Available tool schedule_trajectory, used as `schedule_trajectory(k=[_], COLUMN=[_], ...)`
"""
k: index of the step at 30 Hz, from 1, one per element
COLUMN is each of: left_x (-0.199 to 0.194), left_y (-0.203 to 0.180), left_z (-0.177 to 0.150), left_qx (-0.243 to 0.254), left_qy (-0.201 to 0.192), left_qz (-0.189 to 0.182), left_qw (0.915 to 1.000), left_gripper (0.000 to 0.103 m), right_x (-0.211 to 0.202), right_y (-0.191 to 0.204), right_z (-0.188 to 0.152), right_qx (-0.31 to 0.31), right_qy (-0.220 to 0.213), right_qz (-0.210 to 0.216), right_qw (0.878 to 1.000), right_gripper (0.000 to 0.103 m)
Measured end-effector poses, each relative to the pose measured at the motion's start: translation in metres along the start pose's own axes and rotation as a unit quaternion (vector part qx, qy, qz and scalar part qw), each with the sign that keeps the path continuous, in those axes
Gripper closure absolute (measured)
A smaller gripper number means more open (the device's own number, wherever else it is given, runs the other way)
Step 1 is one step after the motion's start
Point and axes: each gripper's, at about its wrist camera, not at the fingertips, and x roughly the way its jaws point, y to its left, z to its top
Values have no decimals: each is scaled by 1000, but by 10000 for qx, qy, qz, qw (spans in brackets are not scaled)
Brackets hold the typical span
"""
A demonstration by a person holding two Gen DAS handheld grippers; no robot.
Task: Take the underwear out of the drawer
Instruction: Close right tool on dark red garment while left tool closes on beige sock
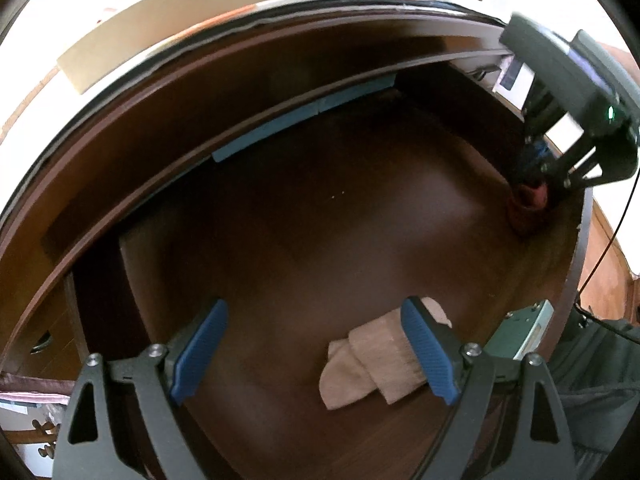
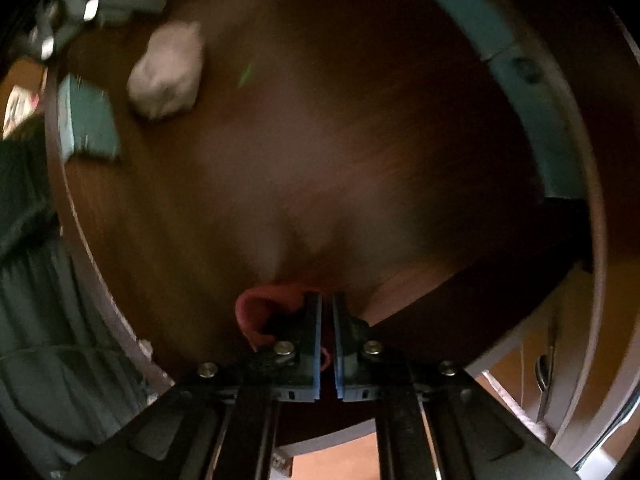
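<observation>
Two wrist views into an open, dark wooden drawer [image 1: 312, 208]. The left tongs [image 1: 316, 352] hang over the drawer floor with jaws spread wide and nothing gripped; a folded beige garment [image 1: 368, 364] lies on the floor between the blue pads, touching neither so far as can be seen. The right tongs [image 2: 327, 340], pointing steeply down near the drawer's side wall, have their jaws pressed almost together on a fold of the red underwear [image 2: 260, 312], which bunches to the left of the fingers and rests on the drawer floor. A teal box [image 2: 90, 120] stands beside the beige garment at the drawer's edge.
</observation>
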Motion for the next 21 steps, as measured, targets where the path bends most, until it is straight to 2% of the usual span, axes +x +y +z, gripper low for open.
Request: schedule_trajectory(k=[5, 6, 8, 10, 13, 14, 15, 16, 17, 21], left_x=[0, 0, 4, 7, 12, 14, 15, 17, 19, 24], left_y=[-4, -5, -10, -13, -18, -20, -20, -22, -22, -23], left_z=[3, 4, 7, 9, 12, 14, 14, 15, 14, 13], left_qx=[31, 43, 75, 113, 163, 161, 159, 161, 164, 173], left_qy=[60, 72, 118, 156, 198, 207, 211, 211, 207, 260], left_qz=[39, 54, 72, 102, 125, 128, 120, 108, 100, -50], left_qw=[10000, 10000, 9999, 9998, 9996, 9996, 9996, 9996, 9996, 9995], left_gripper=[13, 13, 13, 13, 13, 13, 13, 13, 13, 13], right_x=[-18, -21, -24, -23, -18, -15, -12, -12, -12, -6], right_y=[-7, -6, -7, 1, 5, 6, 5, 6, 7, -3], right_z=[-3, -11, -10, -11, 1, 0, -1, 0, 1, 6], right_qx=[409, 520, 609, 562, 377, 334, 327, 297, 295, 312], right_qy=[-711, -844, -970, -901, -485, -335, -219, -170, -158, -110], right_qz=[-82, -132, -87, -22, 135, 110, 171, 200, 218, 485], right_qw=[9966, 9950, 9934, 9943, 9980, 9988, 9991, 9992, 9992, 9983], right_gripper=[97, 97, 97, 97, 94, 80, 50, 38, 32, 32])
